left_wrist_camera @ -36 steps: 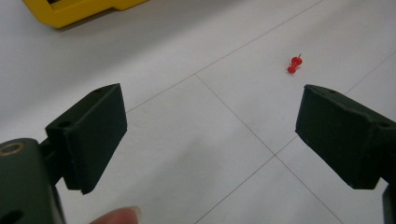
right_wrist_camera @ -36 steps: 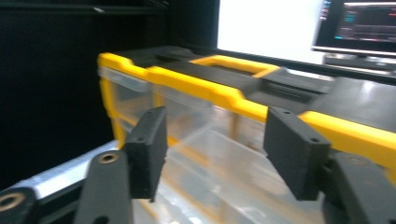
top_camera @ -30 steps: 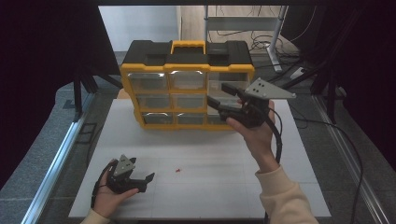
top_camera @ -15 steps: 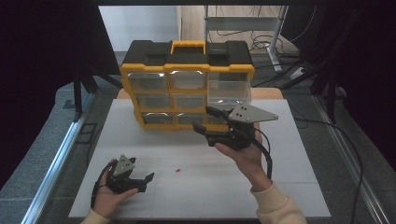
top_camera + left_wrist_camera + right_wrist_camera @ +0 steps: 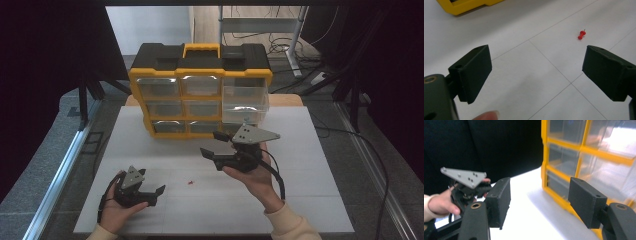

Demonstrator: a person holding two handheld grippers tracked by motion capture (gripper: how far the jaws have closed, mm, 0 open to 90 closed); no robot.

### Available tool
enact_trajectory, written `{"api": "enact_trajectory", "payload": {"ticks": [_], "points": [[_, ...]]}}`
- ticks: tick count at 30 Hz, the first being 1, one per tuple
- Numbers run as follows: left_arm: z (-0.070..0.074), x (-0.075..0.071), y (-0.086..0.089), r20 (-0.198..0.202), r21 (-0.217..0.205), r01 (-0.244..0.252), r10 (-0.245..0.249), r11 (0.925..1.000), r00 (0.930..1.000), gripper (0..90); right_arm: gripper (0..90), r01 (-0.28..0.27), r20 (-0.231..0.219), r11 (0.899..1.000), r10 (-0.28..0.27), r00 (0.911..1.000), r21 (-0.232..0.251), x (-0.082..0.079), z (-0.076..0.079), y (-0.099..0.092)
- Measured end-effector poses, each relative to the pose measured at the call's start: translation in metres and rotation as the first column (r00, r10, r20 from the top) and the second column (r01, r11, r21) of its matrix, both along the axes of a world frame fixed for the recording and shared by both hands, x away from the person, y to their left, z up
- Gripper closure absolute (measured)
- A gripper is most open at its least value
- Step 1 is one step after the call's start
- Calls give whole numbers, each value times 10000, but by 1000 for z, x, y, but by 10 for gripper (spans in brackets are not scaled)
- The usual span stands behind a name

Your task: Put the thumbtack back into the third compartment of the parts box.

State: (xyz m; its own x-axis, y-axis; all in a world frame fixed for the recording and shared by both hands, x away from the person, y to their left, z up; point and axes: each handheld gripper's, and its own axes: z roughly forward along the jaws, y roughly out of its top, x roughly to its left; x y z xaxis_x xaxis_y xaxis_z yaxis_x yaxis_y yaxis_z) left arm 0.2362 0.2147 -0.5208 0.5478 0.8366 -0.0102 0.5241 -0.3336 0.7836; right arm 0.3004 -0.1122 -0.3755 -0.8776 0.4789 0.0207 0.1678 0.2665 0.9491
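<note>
A small red push pin point(image 5: 190, 182) lies on the white table point(image 5: 310, 200), between my two hands. In the left gripper view the pin point(image 5: 581, 34) rests ahead and to the right of the jaws. My left gripper point(image 5: 156, 196) sits low at the front left, open and holding nothing point(image 5: 539, 65). My right gripper point(image 5: 212, 143) hovers in front of the yellow and black drawer organizer point(image 5: 200, 95), pointing left. Its jaws are open with only air between them point(image 5: 540, 200).
The organizer's clear drawer point(image 5: 243, 102) at the right stands pulled out. The organizer's yellow frame point(image 5: 544, 165) is close on the right in the right gripper view, with the other hand's gripper point(image 5: 465, 185) farther off. Bare table lies to the right.
My right gripper has come down and nearer to the front, away from the organizer's drawers, with its jaws as wide as before. The left gripper and the pin have stayed put.
</note>
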Motion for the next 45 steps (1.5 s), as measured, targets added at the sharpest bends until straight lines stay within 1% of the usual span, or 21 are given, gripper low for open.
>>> {"api": "enact_trajectory", "payload": {"ticks": [1,4,5,7,8,9,12,16,20,22,23,26,30,32,34,37,38,39,41,43,45], "points": [[0,0,0,5,-2,4,-4,10000,10000,95,349,18,-83,9999,-19,10000,-132,1,-5,2],[0,0,0,28,4,13,-13,10000,10000,95,350,-105,-350,9996,96,9993,-247,5,-14,9],[0,0,0,31,-3,24,-24,10000,10000,95,350,-107,-405,9992,92,9991,-375,5,-17,11],[0,0,0,19,-30,4,-4,10000,10000,95,349,-275,-555,9986,250,9981,-451,7,-24,17],[0,0,0,13,-69,-17,17,10000,10000,95,349,-272,-619,9978,234,9978,-611,8,-27,19],[0,0,1,36,-50,2,-2,10000,10000,95,348,-338,-706,9973,292,9971,-645,8,-30,22],[0,0,0,37,-53,15,-15,10000,10000,95,346,-369,-868,9942,281,9958,-1008,11,-40,27],[0,0,0,5,-24,58,-58,10000,10000,95,345,-434,-1162,9901,279,9928,-1335,19,-53,30],[0,1,0,10,-90,21,-21,10000,10000,95,345,-510,-1454,9851,269,9890,-1644,28,-66,34],[0,0,1,-1,-36,48,-48,10000,10000,95,345,-601,-1586,9822,317,9868,-1781,30,-71,37],[0,0,1,-10,-34,61,-61,10000,10000,95,345,-641,-1709,9797,313,9848,-1901,30,-74,39],[0,0,1,-16,-26,69,-69,10000,10000,95,345,-883,-1836,9703,467,9819,-2254,32,-85,44],[0,1,1,-35,-18,83,-83,10000,10000,95,345,-1169,-2023,9549,619,9774,-2728,34,-98,51],[0,1,1,-41,-13,92,-92,10000,9999,95,346,-1302,-2125,9490,694,9747,-2870,36,-104,54],[0,1,1,-37,-19,88,-89,10000,10000,95,348,-1315,-2271,9446,630,9718,-3009,37,-110,57],[0,1,1,-43,-12,83,-83,10000,10000,94,349,-1465,-2324,9335,708,9700,-3272,40,-120,61],[0,1,1,-44,-11,84,-84,10000,10000,95,349,-1461,-2415,9315,655,9682,-3331,39,-122,63],[0,1,1,-47,-12,86,-86,10000,10000,95,349,-1529,-2378,9281,725,9686,-3395,40,-126,64],[0,1,1,-49,-15,92,-92,10000,9999,95,349,-1594,-2513,9223,709,9653,-3521,40,-132,66],[0,1,1,-49,-17,92,-92,10000,9999,95,349,-1595,-2540,9139,646,9650,-3732,39,-137,69],[0,1,1,-46,-21,92,-93,10000,9999,94,351,-1736,-2508,9058,779,9649,-3866,39,-142,71]]}}
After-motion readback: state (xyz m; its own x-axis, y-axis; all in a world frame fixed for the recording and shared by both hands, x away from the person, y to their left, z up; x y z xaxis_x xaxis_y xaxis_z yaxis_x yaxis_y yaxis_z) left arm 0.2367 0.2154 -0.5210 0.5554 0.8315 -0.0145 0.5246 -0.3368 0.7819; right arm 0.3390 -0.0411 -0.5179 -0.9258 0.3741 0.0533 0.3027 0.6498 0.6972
